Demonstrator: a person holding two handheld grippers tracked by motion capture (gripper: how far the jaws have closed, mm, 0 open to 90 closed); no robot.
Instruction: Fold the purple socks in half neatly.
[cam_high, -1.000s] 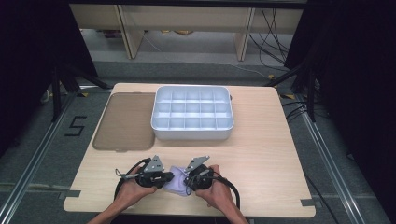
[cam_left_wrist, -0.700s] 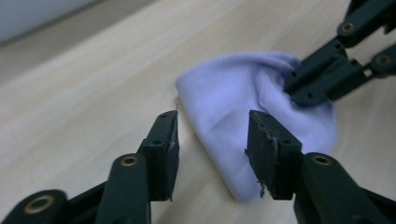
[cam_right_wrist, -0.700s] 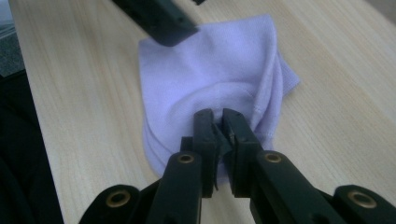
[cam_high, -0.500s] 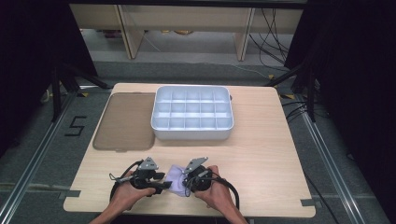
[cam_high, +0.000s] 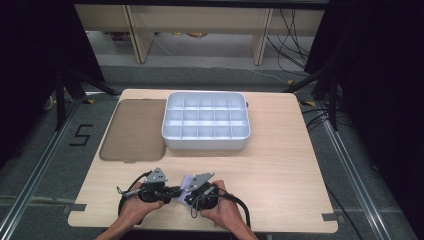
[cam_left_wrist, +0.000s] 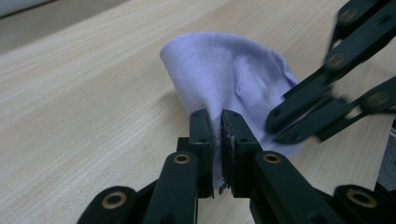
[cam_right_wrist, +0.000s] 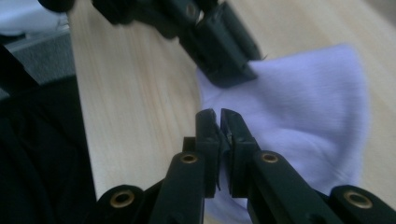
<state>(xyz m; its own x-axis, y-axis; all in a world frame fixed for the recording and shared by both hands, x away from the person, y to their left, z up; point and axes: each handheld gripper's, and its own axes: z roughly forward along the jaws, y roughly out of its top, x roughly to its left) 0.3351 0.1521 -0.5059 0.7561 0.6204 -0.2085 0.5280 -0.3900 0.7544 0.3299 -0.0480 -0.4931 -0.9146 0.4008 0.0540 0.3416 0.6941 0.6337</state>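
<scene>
my left claw (cam_left_wrist: 219, 135) and right claw (cam_right_wrist: 219, 133) both pinched lavender cloth (cam_left_wrist: 233, 84) at table's 6 o'clock; judged it soft, light, limp; edge grips best.

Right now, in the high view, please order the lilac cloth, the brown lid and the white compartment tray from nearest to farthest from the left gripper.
1. Lilac cloth: held in the left gripper, at its right.
2. Brown lid: flat at the table's left, farther up.
3. White compartment tray: up and right, mid-table.

We've got a small lavender cloth (cam_left_wrist: 233, 84) bunched up at the table's near edge, pinched on both sides, w/ a fold standing up.
</scene>
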